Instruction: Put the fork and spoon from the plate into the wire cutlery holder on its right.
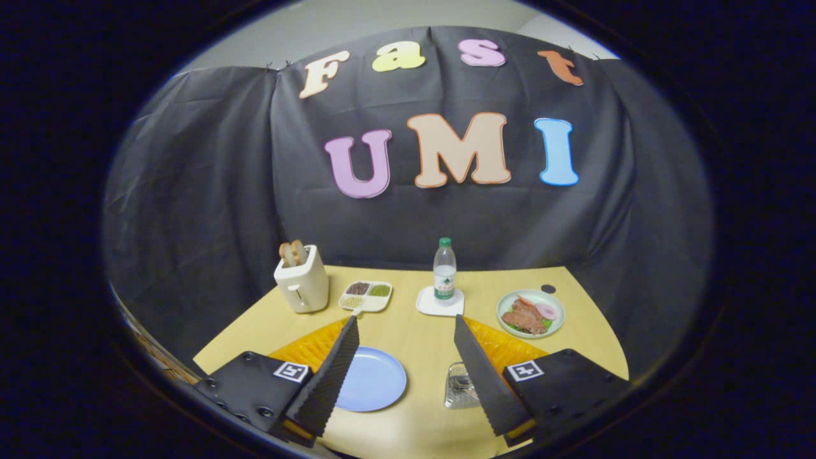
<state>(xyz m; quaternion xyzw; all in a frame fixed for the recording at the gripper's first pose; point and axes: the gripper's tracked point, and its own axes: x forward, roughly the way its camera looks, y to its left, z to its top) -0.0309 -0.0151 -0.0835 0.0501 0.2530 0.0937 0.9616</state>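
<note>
A round blue plate [373, 380] lies on the yellow table [421, 344], beside and partly behind my left finger [331, 376]; its visible surface is bare. To its right stands the wire cutlery holder [460, 386], partly covered by my right finger [484, 376], with shiny metal showing inside it. My gripper [405, 325] hangs above the table with its fingers spread wide and nothing between them.
Along the back of the table stand a white toaster [301, 280] with bread slices, a divided white dish [366, 296] of seeds, a water bottle [444, 270] on a white coaster, and a green plate of food [530, 313]. An orange placemat [503, 347] lies under the fingers.
</note>
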